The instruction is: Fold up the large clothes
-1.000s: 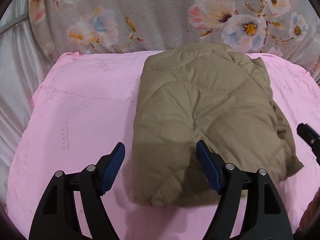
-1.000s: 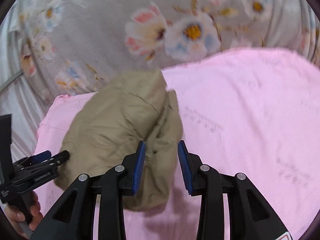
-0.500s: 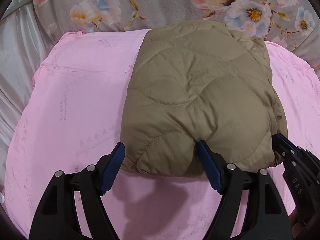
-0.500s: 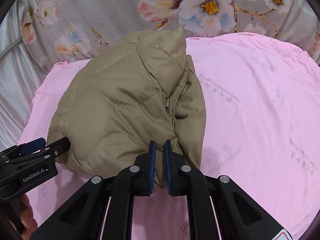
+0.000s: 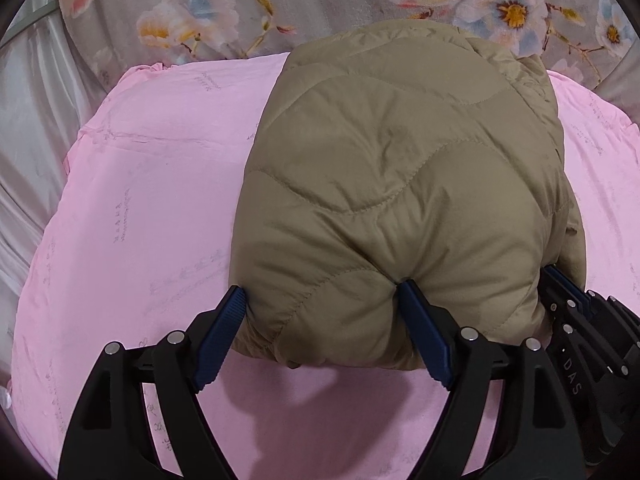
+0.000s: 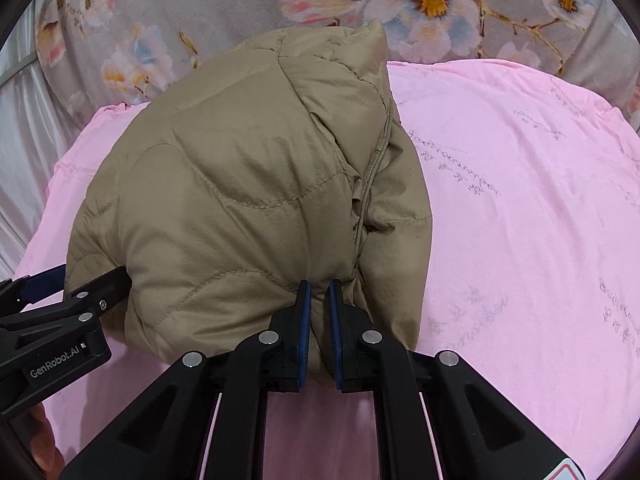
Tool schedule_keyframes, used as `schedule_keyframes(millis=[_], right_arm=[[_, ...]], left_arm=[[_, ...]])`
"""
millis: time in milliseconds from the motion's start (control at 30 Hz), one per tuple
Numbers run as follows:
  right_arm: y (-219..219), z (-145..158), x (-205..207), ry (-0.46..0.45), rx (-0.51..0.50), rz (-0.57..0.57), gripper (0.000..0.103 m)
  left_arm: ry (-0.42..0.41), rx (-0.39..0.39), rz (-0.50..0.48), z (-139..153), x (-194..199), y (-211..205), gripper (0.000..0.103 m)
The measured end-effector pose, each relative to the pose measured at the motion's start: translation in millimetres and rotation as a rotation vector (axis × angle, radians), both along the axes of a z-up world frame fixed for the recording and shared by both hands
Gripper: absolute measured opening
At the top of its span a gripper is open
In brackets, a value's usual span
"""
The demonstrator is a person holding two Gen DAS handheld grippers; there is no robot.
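Right wrist: right gripper (image 6: 319, 300) clamps quilted jacket (image 6: 248, 200) near edge; left gripper (image 5: 324, 312) opening, wide, jaws straddling jacket corner.

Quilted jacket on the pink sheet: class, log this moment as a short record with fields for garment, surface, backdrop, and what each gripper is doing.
garment: khaki quilted jacket, folded into a bundle
surface: pink sheet
backdrop: grey floral blanket
left gripper: jaws opening, near-left edge of the bundle between its fingers
right gripper: shut on a pinch of jacket fabric at the near edge
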State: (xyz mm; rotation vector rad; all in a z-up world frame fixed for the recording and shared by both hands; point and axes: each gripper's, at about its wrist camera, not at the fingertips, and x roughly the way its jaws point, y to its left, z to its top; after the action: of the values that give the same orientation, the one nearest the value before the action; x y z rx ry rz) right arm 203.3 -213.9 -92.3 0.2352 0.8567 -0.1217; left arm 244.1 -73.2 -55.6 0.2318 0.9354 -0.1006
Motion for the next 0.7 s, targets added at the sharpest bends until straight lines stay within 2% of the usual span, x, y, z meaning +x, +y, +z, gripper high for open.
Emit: schedule_keyframes(millis=[167,267,300,333,400,467,533,600,700], right_arm=[[1.5,4.1,1.1,-0.001,-0.032,0.006,0.009],[3.0,16.8,-8.9,-0.002,-0.039,-0.009,0.014],[3.8,23.9,-16.7,-0.024,-0.03,-0.007,0.022],[5.7,31.4,-25.7,-0.049,-0.034,-0.003,0.037],[12.2,45.1,-44.5,-0.095,-0.084,-0.002,0.049],[19.9,54.5,-60.3,-0.113,-0.128,0.001,0.051],[25.1,60.2,-75.5,-0.13,-0.145,0.001,0.064],[29.0,61.6,-90.3,-0.139,-0.167,-0.006,0.071],[34.0,53.8,-110.2,-0.133,-0.206,-0.024,0.086]], left_arm=[[-0.033,0.017,0.004,-4.6,0.0,-3.9,0.079],[-0.043,-0.019,-0.004,-0.7,-4.4,2.4,0.079],[-0.047,-0.048,-0.008,3.3,-8.7,7.4,0.077],[-0.052,-0.068,-0.009,6.5,-12.4,11.2,0.077],[-0.08,-0.094,-0.009,16.2,-26.4,19.6,0.077],[-0.117,-0.1,-0.008,24.5,-41.5,25.2,0.077],[-0.141,-0.104,-0.012,30.3,-57.2,28.3,0.08],[-0.15,-0.121,-0.011,31.8,-72.9,31.9,0.092],[-0.173,-0.133,-0.003,26.6,-96.2,37.2,0.095]])
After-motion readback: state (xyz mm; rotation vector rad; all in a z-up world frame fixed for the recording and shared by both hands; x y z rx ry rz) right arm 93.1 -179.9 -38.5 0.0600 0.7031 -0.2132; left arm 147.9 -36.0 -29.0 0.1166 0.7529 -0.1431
